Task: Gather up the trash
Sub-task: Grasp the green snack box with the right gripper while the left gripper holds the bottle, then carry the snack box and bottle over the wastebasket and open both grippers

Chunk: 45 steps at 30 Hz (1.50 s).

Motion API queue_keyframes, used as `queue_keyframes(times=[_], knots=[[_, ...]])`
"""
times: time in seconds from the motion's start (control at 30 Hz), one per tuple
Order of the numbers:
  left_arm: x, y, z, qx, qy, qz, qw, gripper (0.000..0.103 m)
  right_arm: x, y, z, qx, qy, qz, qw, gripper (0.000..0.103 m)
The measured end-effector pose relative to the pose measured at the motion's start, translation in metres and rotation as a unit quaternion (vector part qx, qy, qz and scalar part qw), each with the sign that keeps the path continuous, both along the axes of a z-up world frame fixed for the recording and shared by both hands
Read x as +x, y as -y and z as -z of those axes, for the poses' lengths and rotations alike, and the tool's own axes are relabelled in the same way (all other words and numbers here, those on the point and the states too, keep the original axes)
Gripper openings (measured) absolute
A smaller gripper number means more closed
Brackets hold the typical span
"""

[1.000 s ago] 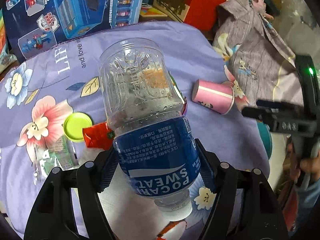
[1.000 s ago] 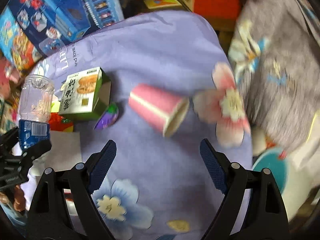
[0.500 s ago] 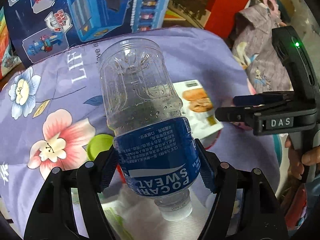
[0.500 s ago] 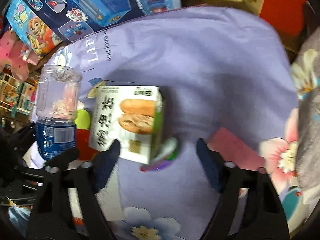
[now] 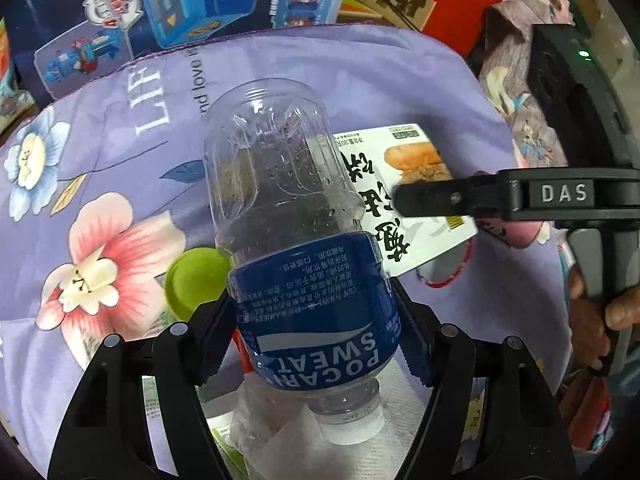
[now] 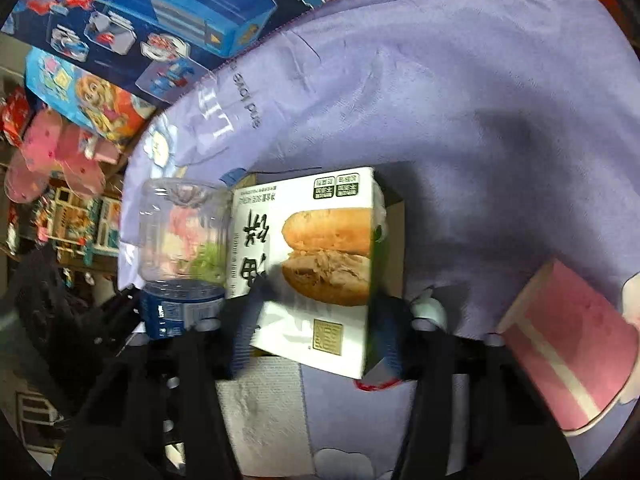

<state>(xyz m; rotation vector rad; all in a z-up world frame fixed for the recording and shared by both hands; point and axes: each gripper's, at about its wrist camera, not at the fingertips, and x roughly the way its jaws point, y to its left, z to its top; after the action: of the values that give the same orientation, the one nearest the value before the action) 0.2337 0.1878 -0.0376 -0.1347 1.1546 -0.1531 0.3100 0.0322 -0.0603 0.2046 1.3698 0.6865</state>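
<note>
In our left gripper [image 5: 320, 320] the fingers [image 5: 208, 332] are clenched on a clear plastic bottle [image 5: 288, 216]. They press the blue Pocari Sweat label on both sides. The bottle hangs neck down, with a white ring at the neck and no cap; droplets cling inside its ribbed, empty body. It sits above a white paper napkin [image 5: 400, 380] lying on the lilac flowered cloth [image 5: 360, 80]. A lime-green lid [image 5: 192, 280] lies just beside the bottle.

Our right gripper [image 6: 312, 320] straddles a white carton [image 6: 312, 256] printed with a sandwich picture, its fingers [image 6: 244, 328] closing on the two sides; the frame is too blurred to tell whether they touch it yet. The carton rests on the cloth, next to the bottle. A pink paper cup [image 6: 568, 356] lies on its side to the right. Beyond the cloth's edge stand blue toy boxes [image 6: 152, 20].
</note>
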Motion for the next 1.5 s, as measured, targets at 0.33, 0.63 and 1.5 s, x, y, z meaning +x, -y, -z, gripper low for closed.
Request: queue_keyframes(times=[0.33, 0.63, 1.5], knots=[[-0.025, 0.012, -0.018, -0.005, 0.021, 0.0, 0.9998, 0.072, -0.048, -0.026, -0.044, 0.008, 0.056, -0.057, 0.997, 0.003], [-0.057, 0.0, -0.027, -0.011, 0.023, -0.028, 0.9993, 0.072, -0.052, -0.029, -0.028, -0.036, 0.058, -0.026, 0.997, 0.002], [-0.103, 0.261, -0.065, -0.003, 0.064, 0.208, 0.9759, 0.072, -0.194, 0.344, -0.111, 0.025, 0.139, 0.279, 0.95, 0.002]])
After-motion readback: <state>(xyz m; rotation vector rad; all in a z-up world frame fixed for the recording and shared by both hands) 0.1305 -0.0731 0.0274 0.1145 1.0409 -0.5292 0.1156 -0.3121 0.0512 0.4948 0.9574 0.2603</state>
